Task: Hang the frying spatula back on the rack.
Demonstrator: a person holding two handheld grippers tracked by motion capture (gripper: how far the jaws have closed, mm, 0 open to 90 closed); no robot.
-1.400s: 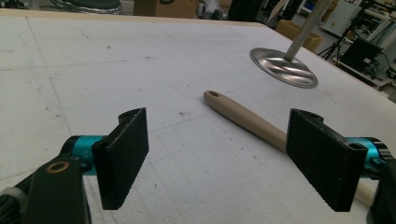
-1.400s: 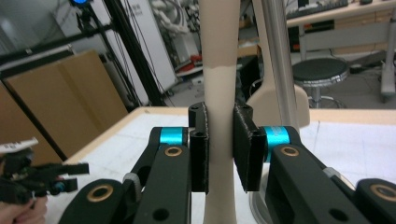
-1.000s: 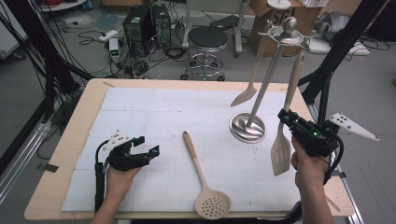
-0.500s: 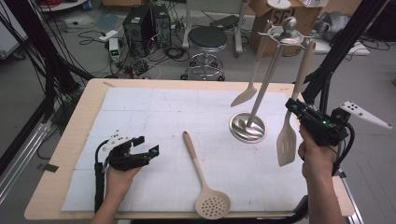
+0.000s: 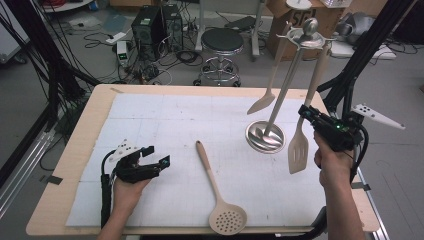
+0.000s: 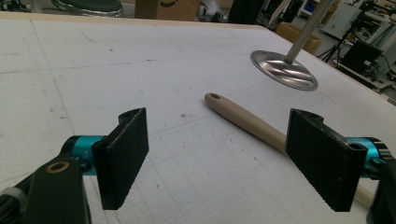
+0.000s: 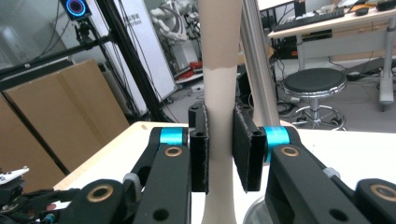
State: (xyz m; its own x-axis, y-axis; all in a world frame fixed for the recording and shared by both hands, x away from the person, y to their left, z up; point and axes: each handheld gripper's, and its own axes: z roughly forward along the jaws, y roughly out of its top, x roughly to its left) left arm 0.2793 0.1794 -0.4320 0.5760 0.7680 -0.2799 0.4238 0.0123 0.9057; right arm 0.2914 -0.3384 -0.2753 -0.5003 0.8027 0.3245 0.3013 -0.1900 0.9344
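- Right gripper view: the right gripper (image 7: 219,149) has its jaws clamped on the handle of a slotted spatula (image 5: 299,150), which stands upright between the pads.
- Beside it rises a utensil stand (image 5: 265,136).
- Left gripper (image 6: 217,156) jaws gape wide, empty; a skimmer spoon (image 6: 245,121) lies just beyond them.

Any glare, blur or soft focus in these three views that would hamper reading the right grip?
High view: even light, sharp; glare on the rack base. Left gripper view: pads crisp, far background soft. Right gripper view: right gripper sharply shut on the spatula handle; screen glow top left.
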